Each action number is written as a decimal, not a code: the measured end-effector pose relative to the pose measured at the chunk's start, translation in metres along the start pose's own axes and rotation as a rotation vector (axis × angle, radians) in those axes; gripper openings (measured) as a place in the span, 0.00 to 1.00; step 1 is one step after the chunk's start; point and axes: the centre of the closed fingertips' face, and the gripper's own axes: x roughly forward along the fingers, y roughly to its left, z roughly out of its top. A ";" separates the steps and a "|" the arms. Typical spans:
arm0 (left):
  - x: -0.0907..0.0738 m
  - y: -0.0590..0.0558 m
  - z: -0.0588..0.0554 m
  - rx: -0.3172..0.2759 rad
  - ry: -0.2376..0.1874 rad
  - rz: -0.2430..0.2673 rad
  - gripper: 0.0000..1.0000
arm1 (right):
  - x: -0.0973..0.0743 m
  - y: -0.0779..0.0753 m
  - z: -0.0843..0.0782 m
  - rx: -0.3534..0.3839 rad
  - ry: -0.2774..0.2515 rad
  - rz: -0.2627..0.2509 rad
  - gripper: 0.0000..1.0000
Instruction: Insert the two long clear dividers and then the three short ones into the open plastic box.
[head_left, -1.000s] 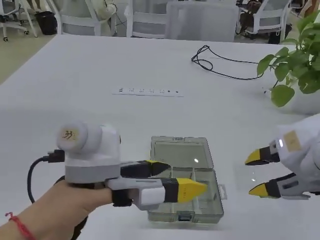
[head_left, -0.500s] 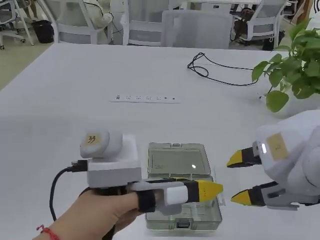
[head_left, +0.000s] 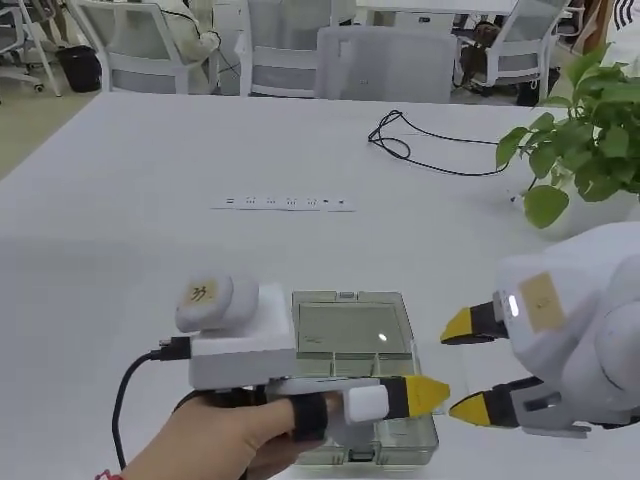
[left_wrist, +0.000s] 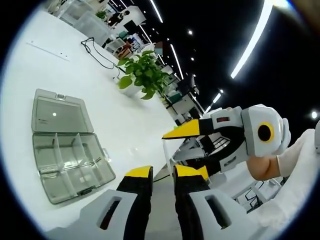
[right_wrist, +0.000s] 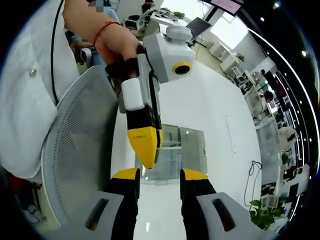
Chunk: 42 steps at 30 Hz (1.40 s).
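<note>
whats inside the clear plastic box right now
In the left gripper view, the clear plastic box holds clear dividers splitting its base into compartments, which look empty. In the head view, the left gripper covers part of the base.

Bright, even overhead light; gripper views fisheye-warped.

The right gripper (head_left: 455, 368) has moved left, closing most of the gap to the left gripper (head_left: 430, 392). The left gripper has advanced, and its tip now projects past the right edge of the plastic box (head_left: 350, 325).
</note>
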 end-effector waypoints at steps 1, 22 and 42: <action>0.000 0.000 0.000 -0.002 -0.001 -0.001 0.12 | 0.000 0.000 0.000 -0.001 0.001 0.000 0.33; -0.003 -0.002 0.002 0.030 -0.017 -0.013 0.00 | -0.002 -0.001 0.007 0.004 -0.025 0.000 0.35; -0.017 -0.027 -0.020 0.624 0.124 -0.153 0.00 | -0.030 0.012 0.023 0.275 -0.268 0.467 0.14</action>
